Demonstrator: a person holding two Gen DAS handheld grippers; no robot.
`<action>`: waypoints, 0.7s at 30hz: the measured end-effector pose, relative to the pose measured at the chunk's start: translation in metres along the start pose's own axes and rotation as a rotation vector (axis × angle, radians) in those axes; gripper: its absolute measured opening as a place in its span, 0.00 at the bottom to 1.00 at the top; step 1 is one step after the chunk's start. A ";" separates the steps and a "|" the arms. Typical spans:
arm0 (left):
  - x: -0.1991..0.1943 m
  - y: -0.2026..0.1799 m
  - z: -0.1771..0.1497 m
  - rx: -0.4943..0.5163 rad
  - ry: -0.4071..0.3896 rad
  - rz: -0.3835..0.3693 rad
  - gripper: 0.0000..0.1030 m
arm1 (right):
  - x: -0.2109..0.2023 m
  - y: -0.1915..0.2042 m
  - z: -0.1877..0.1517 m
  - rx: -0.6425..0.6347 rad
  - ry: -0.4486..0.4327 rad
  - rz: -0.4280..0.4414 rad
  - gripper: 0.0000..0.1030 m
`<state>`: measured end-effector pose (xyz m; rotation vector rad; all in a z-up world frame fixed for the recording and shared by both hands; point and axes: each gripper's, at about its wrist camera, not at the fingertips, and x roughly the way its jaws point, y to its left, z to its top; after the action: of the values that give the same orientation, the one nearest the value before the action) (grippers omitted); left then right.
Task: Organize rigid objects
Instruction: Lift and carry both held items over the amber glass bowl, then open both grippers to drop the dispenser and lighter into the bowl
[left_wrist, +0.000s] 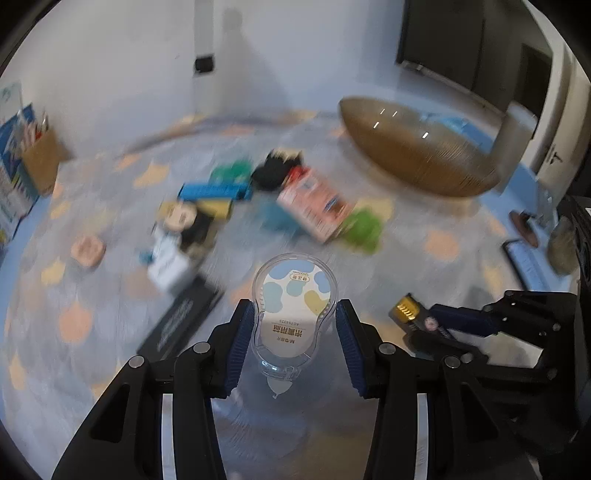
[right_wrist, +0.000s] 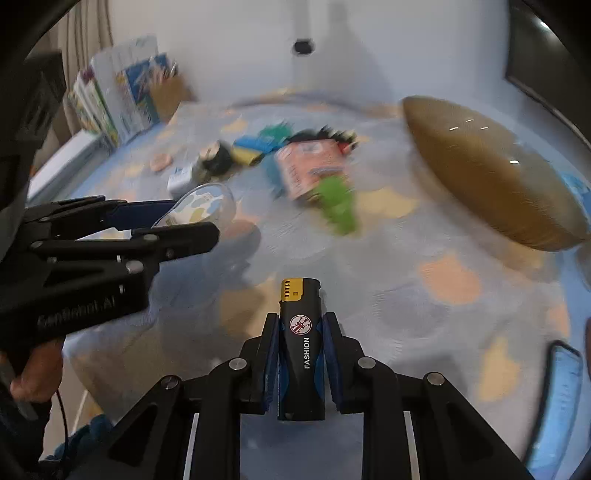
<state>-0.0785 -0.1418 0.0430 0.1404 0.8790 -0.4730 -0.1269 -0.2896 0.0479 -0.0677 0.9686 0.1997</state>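
My left gripper (left_wrist: 294, 314) is shut on a clear correction-tape dispenser (left_wrist: 293, 295) with a blue and yellow blotched label, held above the patterned table. In the right wrist view the same dispenser (right_wrist: 201, 206) shows between the left gripper's fingers (right_wrist: 184, 236) at the left. My right gripper (right_wrist: 301, 321) is shut on a black lighter (right_wrist: 301, 339) with a gold top and the word FASHION. In the left wrist view that lighter (left_wrist: 408, 308) sticks out of the right gripper (left_wrist: 436, 323) at the right. A brown woven basket (left_wrist: 417, 147) stands at the far right.
A blurred heap lies mid-table: an orange carton (left_wrist: 314, 203), a green toy (left_wrist: 364, 225), a blue bar (left_wrist: 214, 192), a black item (left_wrist: 277, 170), a white box (left_wrist: 170, 262), a pink round case (left_wrist: 86, 251). Books (right_wrist: 110, 99) stand at the far left. A hand (right_wrist: 35, 373) holds the left gripper.
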 end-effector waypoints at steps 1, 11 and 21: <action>-0.004 -0.005 0.012 0.008 -0.019 -0.011 0.42 | -0.014 -0.012 0.006 0.014 -0.031 -0.016 0.22; 0.027 -0.091 0.138 0.037 -0.084 -0.128 0.42 | -0.070 -0.144 0.082 0.119 -0.119 -0.218 0.22; 0.078 -0.129 0.140 0.075 0.025 -0.126 0.46 | -0.030 -0.175 0.087 0.085 0.053 -0.168 0.22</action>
<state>0.0040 -0.3260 0.0813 0.1604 0.8978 -0.6231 -0.0379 -0.4526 0.1165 -0.0762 1.0180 0.0015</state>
